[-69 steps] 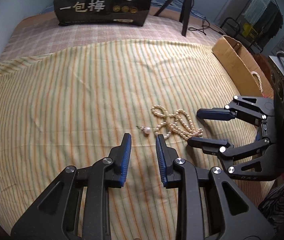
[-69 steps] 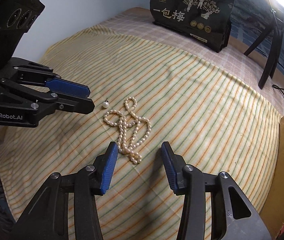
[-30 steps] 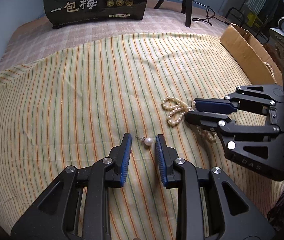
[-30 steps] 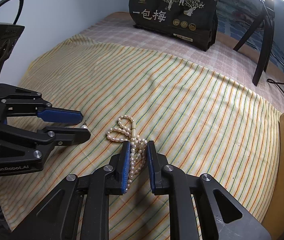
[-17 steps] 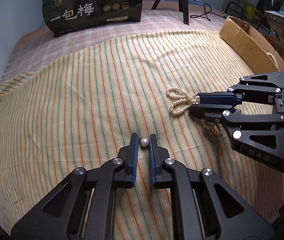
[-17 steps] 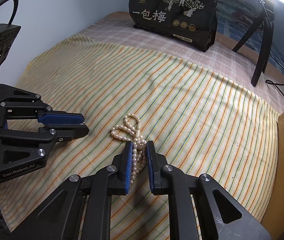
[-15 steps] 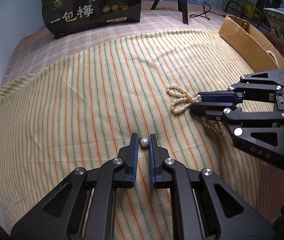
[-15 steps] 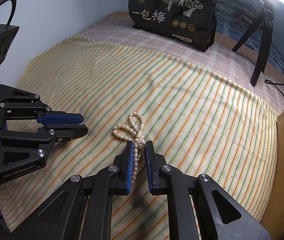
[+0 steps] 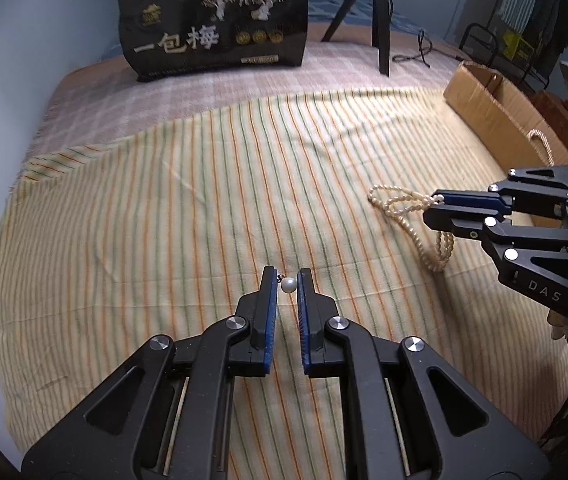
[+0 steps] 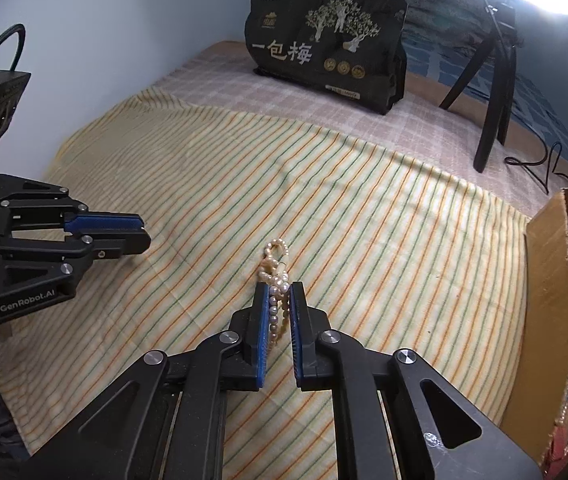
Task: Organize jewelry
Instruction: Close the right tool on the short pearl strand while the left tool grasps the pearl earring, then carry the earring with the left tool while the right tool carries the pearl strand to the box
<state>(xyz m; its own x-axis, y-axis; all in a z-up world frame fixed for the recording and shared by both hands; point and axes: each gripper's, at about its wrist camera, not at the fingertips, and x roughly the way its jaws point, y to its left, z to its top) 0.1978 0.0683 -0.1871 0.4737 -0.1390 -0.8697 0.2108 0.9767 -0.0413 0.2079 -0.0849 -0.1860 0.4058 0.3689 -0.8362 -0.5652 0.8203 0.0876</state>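
Note:
A single pearl earring (image 9: 287, 284) with a small metal post sits pinched between the blue pads of my left gripper (image 9: 287, 280), which is shut on it just above the striped cloth (image 9: 204, 208). My right gripper (image 10: 277, 294) is shut on a cream pearl necklace (image 10: 274, 268); its loops hang from the jaws, off the cloth. From the left wrist, the right gripper (image 9: 432, 205) shows at right with the necklace (image 9: 408, 216) dangling from it. From the right wrist, the left gripper (image 10: 140, 229) shows at left, its earring hidden.
A black bag (image 9: 214, 20) with printed characters stands at the far side on a checked sheet (image 9: 164, 92). A tripod leg (image 9: 380, 20) and cable stand behind. An open cardboard box (image 9: 496, 108) with a rope handle borders the cloth on the right.
My left gripper closed on the earring and rose with it. My right gripper, shut on the necklace, lifted it so the strands left the cloth and now hang.

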